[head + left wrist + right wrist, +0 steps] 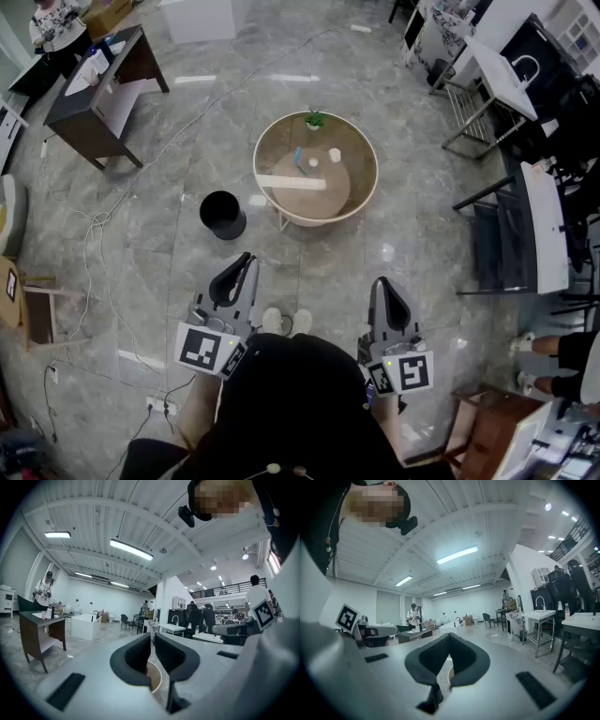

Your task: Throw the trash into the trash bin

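Note:
A round glass-topped table (272, 141) stands ahead of me. On it are a white cup (335, 155), a blue item (298, 157) and a small potted plant (315, 119). A black trash bin (222, 215) stands on the floor just left of the table. My left gripper (247, 260) is held level near my body, below the bin, with its jaws together and nothing in them; the left gripper view (153, 637) shows only a thin slit between them. My right gripper (380, 281) is level too, shut and empty (449, 637). Both are well short of the table.
A dark desk (94, 89) with a person beside it stands far left. Cables (94, 225) trail over the marble floor. White tables and metal chairs (511, 84) line the right side. Someone's legs (548, 349) show at lower right. A wooden stool (37, 314) sits at left.

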Motion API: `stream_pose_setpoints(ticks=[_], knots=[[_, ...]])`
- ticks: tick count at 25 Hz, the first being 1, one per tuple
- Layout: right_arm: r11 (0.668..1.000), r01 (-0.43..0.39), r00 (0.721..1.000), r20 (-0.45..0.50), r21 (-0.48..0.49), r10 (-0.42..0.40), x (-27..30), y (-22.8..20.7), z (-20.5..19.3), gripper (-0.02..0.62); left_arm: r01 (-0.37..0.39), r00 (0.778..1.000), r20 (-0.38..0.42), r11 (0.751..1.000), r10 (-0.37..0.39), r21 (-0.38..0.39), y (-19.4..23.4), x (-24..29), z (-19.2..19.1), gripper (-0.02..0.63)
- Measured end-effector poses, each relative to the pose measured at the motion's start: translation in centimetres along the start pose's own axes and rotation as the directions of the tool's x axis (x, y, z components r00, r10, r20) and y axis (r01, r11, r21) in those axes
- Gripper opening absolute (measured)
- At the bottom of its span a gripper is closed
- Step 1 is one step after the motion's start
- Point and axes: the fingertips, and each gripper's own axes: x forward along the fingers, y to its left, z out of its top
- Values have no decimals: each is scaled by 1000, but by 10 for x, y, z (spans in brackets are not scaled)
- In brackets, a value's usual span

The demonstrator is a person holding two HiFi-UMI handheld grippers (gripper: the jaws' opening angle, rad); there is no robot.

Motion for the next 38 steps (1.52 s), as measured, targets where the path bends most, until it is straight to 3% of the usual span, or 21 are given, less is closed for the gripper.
stream_pose_setpoints(ticks=[15, 21, 24, 26, 29, 32, 35, 38], knots=[[1000, -24, 1000, 10, 5, 24, 2, 8, 3, 3, 6, 1000, 10, 1000, -6, 6, 3, -2, 1, 32], [994, -113, 991, 67, -1, 113, 7, 23, 9, 3, 17, 1000, 4, 1000, -17, 9, 12, -14, 1, 32], [977, -210, 968, 132, -38, 213, 9, 42, 23, 1, 28, 1000, -9, 1000, -28, 8, 22, -21, -7, 32], [965, -238, 963, 103, -112, 250, 10, 49, 16, 0, 34, 999, -19, 999, -34, 7, 30, -24, -14, 32], [959, -204, 977, 21, -197, 212, 19, 50, -6, 3, 44, 999, -31, 999, -43, 7, 42, -24, -21, 32], [970, -160, 987, -30, -185, 157, 30, 42, -23, 7, 62, 997, -55, 998, -62, 0, 47, -24, -29, 32], [972, -173, 982, -98, -159, 159, 47, 32, -43, 77, 72, 995, -69, 997, -71, 8, 51, -15, -33, 32], [971, -180, 976, -148, -157, 157, 78, 21, -59, 91, 68, 995, -78, 998, -67, 10, 60, 3, -35, 32]])
